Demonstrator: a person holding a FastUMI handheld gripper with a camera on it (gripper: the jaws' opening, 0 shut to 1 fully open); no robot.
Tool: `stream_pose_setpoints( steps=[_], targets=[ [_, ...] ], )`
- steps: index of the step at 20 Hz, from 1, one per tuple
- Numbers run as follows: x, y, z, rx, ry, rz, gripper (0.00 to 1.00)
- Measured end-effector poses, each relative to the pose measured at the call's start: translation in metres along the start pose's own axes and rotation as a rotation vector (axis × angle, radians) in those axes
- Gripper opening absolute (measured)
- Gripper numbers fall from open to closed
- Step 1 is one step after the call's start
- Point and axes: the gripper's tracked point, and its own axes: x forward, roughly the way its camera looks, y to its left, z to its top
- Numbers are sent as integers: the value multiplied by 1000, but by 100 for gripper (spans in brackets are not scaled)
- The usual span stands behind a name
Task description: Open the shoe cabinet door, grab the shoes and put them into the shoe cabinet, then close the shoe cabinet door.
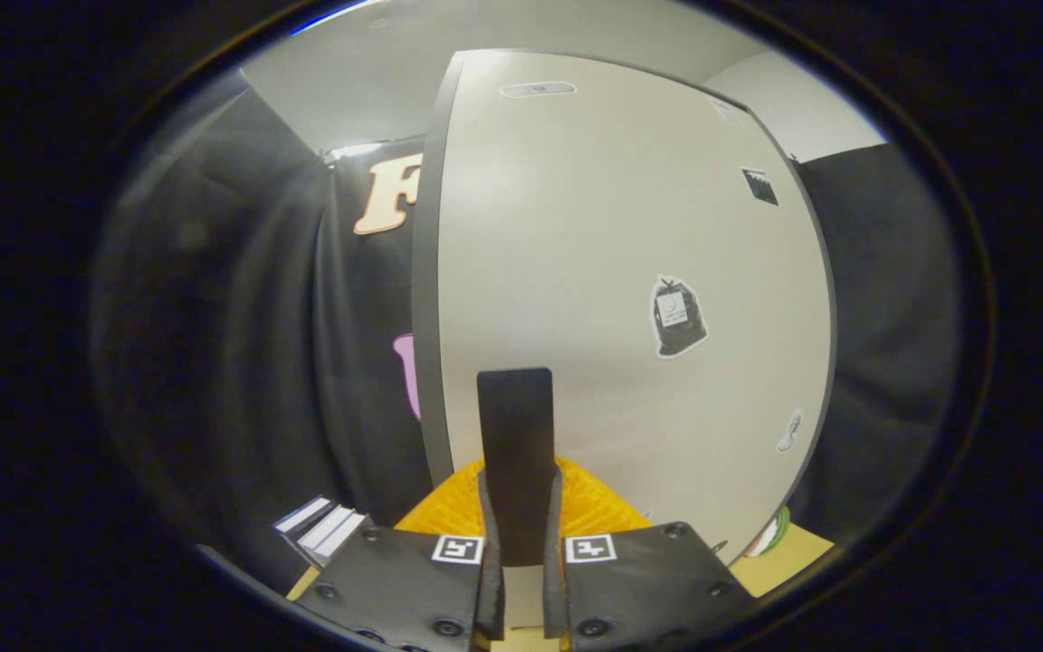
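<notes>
Cloth (241, 362): dark booth wall, hangs left of the cabinet, more of it to the right behind the cabinet.
Stack (322, 530): we see some flat white-edged items low down, left of the fingers; too small to tell what they are.
Gripper (519, 534): fingers nearly together, both pressing on the dark flat handle (515, 444) that stands upright between them. We read that as a firm hold on it.
Handle base: orange ribbed part (589, 507) just behind the fingers, against the door's lower section.
Shoe cabinet door (612, 272): pale, w/ dark edge on its left side, directly ahead of the fingers and close.
Stickers: dark bag-shaped one (677, 317) right of the handle, small dark square (760, 186) higher up nr the right edge.
Floor (793, 552): tan surface, right of the fingers, below the door.
</notes>
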Motion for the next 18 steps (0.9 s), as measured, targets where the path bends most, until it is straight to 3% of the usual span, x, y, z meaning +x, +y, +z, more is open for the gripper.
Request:
stream_pose_setpoints(
  steps=[6, 18],
  targets=[
    [-38, -14, 2, 8, 3, 60, 18],
    [-119, -71, 10, -3, 50, 300, 18]
  ],
)
